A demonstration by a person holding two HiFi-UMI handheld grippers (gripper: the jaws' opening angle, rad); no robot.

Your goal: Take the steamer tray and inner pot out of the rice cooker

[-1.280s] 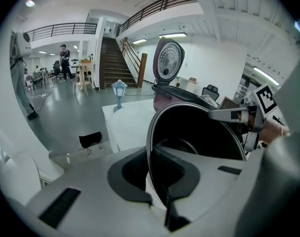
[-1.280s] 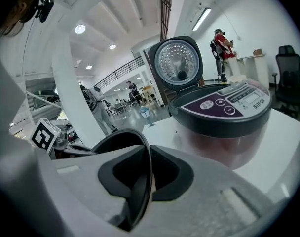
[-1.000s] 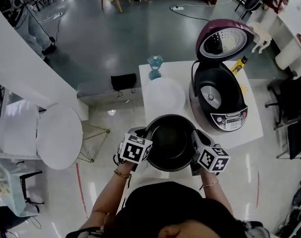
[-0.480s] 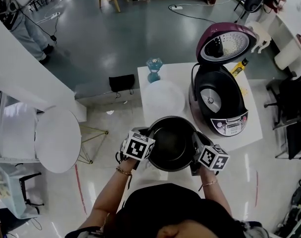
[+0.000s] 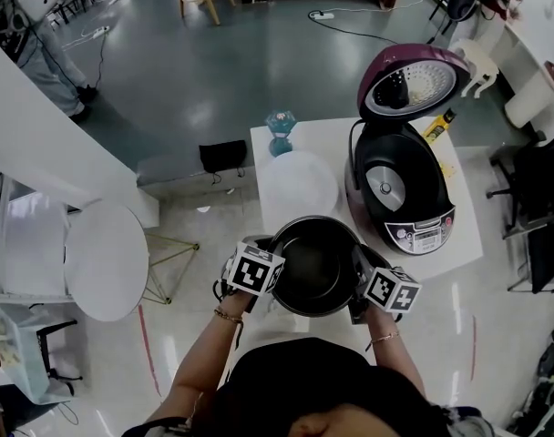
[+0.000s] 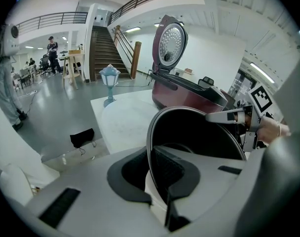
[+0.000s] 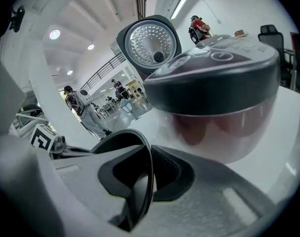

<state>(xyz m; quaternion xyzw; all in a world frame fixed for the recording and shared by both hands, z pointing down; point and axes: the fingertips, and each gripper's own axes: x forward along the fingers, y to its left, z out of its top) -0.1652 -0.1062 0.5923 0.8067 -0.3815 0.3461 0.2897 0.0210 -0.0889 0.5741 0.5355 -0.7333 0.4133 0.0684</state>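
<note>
Pot: inner pot (image 5: 313, 264) is out of the rice cooker (image 5: 403, 189), over the worktop's (image 5: 459, 235) near edge
Tongs: left tongs (image 5: 274, 269) and right tongs (image 5: 357, 279) each clamp opposite rim sides
Relation: the worktop lies just below the pot, both hands equally near

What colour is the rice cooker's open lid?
The lid is maroon outside, silver inside; head view shows it best.

Inner pot (image 5: 315, 267) before steamer tray (image 5: 300, 182); rice cooker (image 5: 400, 189) right of tray

Blue lantern (image 5: 280, 126) at table (image 5: 466, 230) corner; black pouch (image 5: 220, 156) on floor.
</note>
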